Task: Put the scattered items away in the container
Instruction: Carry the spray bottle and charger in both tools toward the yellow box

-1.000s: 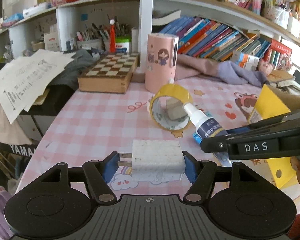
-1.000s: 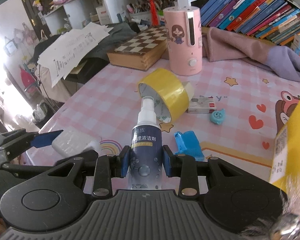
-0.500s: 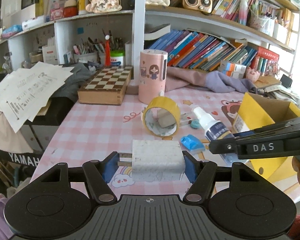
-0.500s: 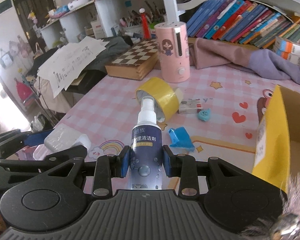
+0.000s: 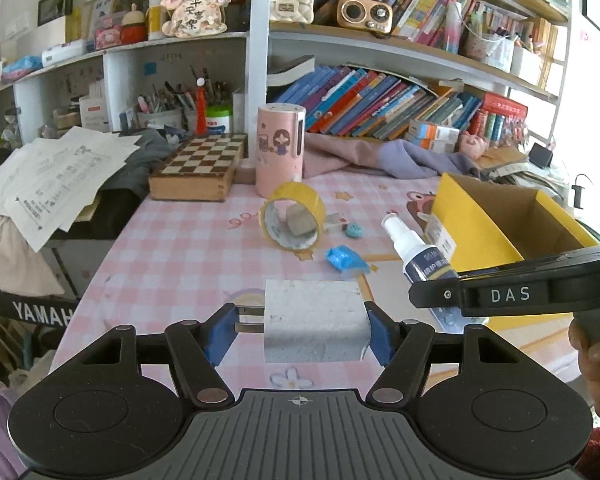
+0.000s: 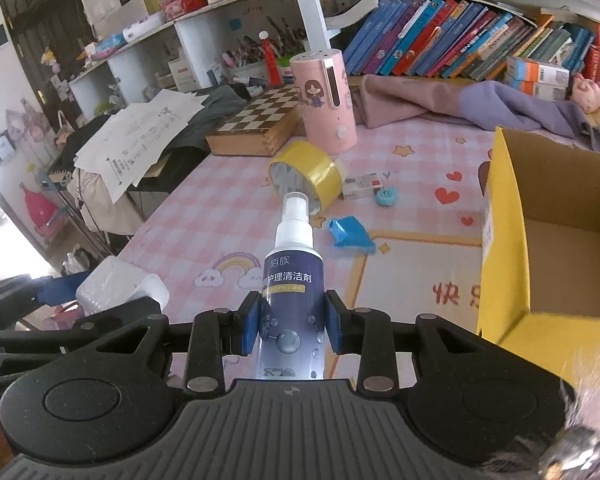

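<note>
My left gripper (image 5: 300,328) is shut on a white plug charger (image 5: 314,320), held above the pink checked table (image 5: 172,256). My right gripper (image 6: 292,324) is shut on a dark blue spray bottle (image 6: 292,300) with a white nozzle; it also shows in the left wrist view (image 5: 418,256). The open yellow cardboard box (image 6: 540,240) stands to the right; it also shows in the left wrist view (image 5: 496,224). On the table lie a yellow tape roll (image 5: 294,216), a blue wrapper (image 5: 346,258), a small teal item (image 5: 354,230) and a small white card box (image 6: 362,185).
A pink cylinder device (image 5: 280,150) and a wooden chessboard box (image 5: 198,168) stand at the back of the table. A purple cloth (image 5: 404,160) lies along the bookshelf. Loose papers (image 5: 56,180) hang over the left edge.
Both grippers have risen and pulled back with their items, so the table items look farther away. The yellow box has come more into view on the right.
</note>
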`<state>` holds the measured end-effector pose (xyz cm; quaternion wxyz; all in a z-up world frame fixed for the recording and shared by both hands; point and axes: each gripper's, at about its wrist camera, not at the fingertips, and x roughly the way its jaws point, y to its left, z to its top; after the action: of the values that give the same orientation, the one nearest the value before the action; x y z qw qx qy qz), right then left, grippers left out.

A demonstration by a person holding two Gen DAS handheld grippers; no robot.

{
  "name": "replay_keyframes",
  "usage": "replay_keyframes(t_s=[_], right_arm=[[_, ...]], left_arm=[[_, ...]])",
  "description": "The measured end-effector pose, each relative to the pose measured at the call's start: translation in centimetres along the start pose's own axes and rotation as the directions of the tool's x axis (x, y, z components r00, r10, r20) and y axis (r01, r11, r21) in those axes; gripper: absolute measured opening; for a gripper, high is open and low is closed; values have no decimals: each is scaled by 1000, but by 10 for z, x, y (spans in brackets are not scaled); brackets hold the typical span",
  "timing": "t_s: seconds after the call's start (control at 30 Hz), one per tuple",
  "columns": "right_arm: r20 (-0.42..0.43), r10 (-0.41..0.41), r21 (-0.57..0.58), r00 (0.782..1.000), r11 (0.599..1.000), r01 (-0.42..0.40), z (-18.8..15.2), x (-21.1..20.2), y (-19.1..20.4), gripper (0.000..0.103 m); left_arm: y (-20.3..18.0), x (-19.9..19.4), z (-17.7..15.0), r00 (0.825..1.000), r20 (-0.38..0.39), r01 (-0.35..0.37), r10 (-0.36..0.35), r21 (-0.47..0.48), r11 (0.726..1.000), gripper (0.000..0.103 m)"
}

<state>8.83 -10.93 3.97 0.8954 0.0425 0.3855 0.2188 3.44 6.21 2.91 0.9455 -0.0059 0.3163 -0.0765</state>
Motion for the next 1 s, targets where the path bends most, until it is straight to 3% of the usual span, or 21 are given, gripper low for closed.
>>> replay_keyframes(t_s=[0.57, 1.0], right_arm=[[35, -51, 47, 998, 998, 49, -51, -51, 9, 31], [60, -195, 167, 979, 969, 183, -81, -97, -20, 31]], left_arm=[[-21, -37, -26, 998, 13, 62, -63, 36, 997, 67], [-64, -33, -28, 975, -5, 222, -223, 134, 966, 67]])
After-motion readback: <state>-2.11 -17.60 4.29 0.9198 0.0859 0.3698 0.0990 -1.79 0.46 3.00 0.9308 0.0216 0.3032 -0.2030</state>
